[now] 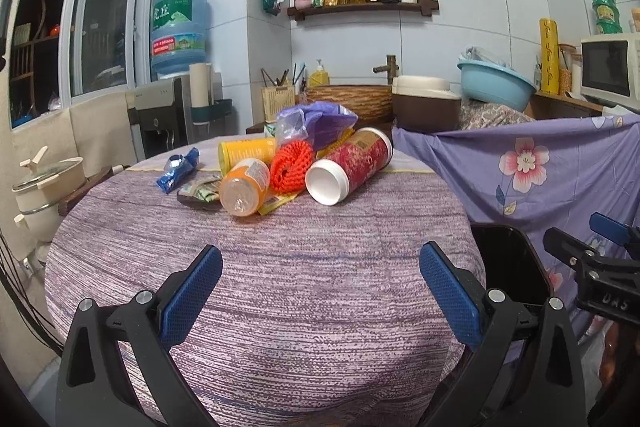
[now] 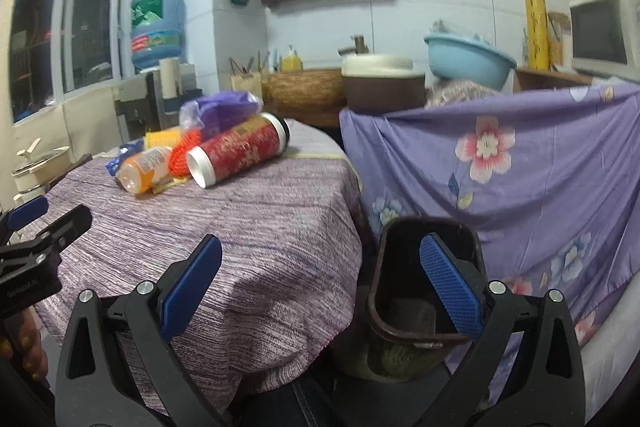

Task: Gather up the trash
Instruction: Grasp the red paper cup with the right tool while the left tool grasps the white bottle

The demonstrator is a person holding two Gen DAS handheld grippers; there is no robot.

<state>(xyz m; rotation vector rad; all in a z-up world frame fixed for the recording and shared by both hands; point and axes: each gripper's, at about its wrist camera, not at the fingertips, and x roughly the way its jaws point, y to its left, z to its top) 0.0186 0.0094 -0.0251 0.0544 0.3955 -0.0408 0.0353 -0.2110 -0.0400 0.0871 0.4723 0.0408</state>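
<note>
Bench mid-frame: trash pile centre, bin lower right; left tool, right tool both released, empty.

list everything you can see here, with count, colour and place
table: 1, purple striped cloth, centre
canister: 1, red, white ends, lying on table
bottle: 1, orange, lying beside canister
mesh roll: 1, orange-red, between bottle and canister
yellow can: 1, behind bottle
wrapper: 1, blue, left of pile
plastic bag: 1, purple, back of pile
bin: 1, dark brown, right of table
left gripper: 1, black, blue pads, open
right gripper: 1, same, open
</note>
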